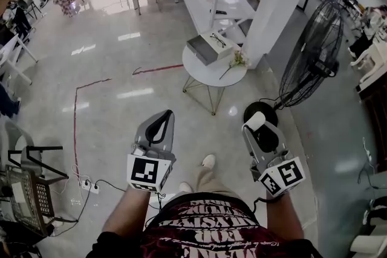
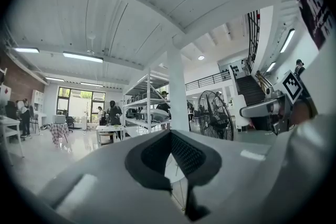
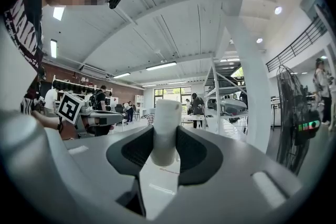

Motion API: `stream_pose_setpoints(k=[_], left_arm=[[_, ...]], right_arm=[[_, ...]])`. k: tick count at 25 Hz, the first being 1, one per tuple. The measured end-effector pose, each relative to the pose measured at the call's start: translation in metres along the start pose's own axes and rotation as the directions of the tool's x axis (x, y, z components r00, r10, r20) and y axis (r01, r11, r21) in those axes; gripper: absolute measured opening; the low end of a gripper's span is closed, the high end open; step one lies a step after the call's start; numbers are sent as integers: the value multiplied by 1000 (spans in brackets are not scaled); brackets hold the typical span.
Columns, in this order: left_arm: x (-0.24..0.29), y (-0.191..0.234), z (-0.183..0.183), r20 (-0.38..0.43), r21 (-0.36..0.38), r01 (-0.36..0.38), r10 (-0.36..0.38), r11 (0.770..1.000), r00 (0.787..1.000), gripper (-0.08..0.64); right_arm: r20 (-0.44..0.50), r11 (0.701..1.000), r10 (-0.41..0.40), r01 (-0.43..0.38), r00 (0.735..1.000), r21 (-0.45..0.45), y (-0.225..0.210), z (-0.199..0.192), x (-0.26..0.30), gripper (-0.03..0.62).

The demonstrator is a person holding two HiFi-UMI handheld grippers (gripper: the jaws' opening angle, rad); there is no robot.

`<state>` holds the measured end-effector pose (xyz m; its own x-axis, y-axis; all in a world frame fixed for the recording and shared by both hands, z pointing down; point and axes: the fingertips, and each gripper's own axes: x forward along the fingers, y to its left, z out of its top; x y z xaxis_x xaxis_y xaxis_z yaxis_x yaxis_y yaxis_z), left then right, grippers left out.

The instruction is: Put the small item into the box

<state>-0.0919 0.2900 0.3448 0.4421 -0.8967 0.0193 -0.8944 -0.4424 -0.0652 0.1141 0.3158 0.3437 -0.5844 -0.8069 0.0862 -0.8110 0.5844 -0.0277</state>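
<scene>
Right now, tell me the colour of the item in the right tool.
Plain white; the item shows best in the right gripper view.

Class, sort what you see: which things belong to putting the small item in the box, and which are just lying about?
Belongs to the job:
white cylinder, clamped in the right gripper
grey box on the round table

Just lying about:
flower sprig
glasses
standing fan
power strip

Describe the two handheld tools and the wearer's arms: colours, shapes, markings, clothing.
Both the left tool and the right tool have light grey bodies tapering into two curved jaws lined with dark ribbed pads. Each carries a white cube printed with black square markers at its rear. The forearms are bare of sleeves; the shirt is dark with red and white print.
</scene>
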Motion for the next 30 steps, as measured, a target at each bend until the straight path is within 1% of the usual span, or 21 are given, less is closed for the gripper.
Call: stream_pose_setpoints(k=[3, 7, 11, 14, 17, 21, 30], left_arm=[[13, 2, 1, 1, 6, 3, -3, 1000, 1000, 0], [34, 9, -4, -16, 10, -11, 11, 1000, 1000, 0], [59, 15, -1, -17, 27, -12, 12, 1000, 1000, 1], [80, 22, -3, -23, 23, -13, 14, 1000, 1000, 0], [101, 27, -12, -41, 17, -11, 12, 1000, 999, 0], [129, 28, -15, -46, 15, 8, -7, 1000, 999, 0], [188, 38, -22, -72, 24, -3, 5, 1000, 997, 0]], right_arm=[[10, 1000, 5, -6, 1000, 14, -11, 0, 9, 161], [17, 1000, 10, -11, 1000, 27, -30, 0, 25, 161], [22, 998, 21, -22, 1000, 50, -51, 0, 47, 161], [24, 998, 29, -31, 999, 61, -66, -1, 64, 161], [18, 997, 35, -36, 999, 70, -78, -4, 78, 161], [0, 996, 33, -33, 999, 80, -97, -8, 94, 161], [-15, 994, 62, -60, 998, 95, -139, -11, 131, 161]])
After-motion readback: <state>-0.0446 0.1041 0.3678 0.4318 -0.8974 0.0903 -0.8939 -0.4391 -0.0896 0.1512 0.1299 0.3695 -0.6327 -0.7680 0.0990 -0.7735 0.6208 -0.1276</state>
